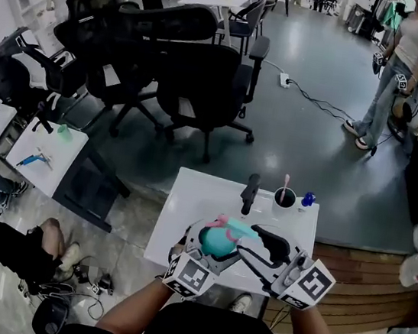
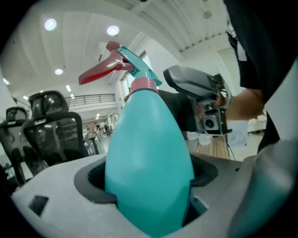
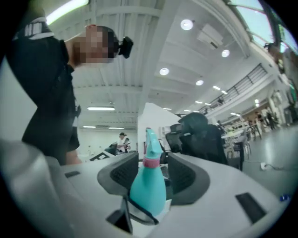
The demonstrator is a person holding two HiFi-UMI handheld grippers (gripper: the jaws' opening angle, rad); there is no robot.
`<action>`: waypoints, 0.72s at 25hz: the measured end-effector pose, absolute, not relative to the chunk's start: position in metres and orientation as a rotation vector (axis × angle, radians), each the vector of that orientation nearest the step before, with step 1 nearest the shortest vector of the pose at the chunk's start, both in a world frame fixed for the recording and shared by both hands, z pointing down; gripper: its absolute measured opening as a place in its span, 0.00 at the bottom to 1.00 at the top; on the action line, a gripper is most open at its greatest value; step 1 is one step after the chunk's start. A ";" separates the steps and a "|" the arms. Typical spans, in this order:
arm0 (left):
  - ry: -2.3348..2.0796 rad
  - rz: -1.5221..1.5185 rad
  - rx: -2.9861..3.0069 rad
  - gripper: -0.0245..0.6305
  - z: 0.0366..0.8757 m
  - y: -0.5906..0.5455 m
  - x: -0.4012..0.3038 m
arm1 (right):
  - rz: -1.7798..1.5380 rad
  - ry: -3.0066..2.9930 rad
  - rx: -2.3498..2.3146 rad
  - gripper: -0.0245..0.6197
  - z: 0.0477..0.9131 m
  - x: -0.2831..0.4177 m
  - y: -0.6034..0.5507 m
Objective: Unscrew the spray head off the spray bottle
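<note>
Above the table (image 1: pixel 189 198), the left claw (image 2: pixel 149 181) clamps the teal spray bottle (image 2: pixel 144 139) by its body while the right claw (image 3: pixel 151 174) stands wide around its neck without gripping, the spray head (image 2: pixel 122 65) apparently not yet unscrewed.

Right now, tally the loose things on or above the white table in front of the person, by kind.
Spray bottle: 1
Black cup: 1
Pink stick in the cup: 1
Small blue object: 1
Black upright object: 1
Total: 5
</note>
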State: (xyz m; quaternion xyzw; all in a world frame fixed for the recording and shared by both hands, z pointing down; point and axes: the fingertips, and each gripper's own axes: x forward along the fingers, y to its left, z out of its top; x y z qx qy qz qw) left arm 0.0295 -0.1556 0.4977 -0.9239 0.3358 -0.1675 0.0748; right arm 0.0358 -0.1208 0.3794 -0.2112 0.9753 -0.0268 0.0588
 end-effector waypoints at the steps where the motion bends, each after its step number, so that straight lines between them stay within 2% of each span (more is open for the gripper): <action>1: 1.073 -0.514 -2.773 0.72 0.501 -0.162 0.025 | -0.157 2.921 -0.710 0.33 0.386 0.040 -0.130; 6: 1.273 -0.676 -2.660 0.72 0.520 -0.181 0.013 | -0.439 2.869 -0.841 0.29 0.414 0.035 -0.141; 18: 1.310 -0.710 -2.633 0.72 0.525 -0.188 0.012 | -0.482 2.879 -0.938 0.27 0.420 0.018 -0.150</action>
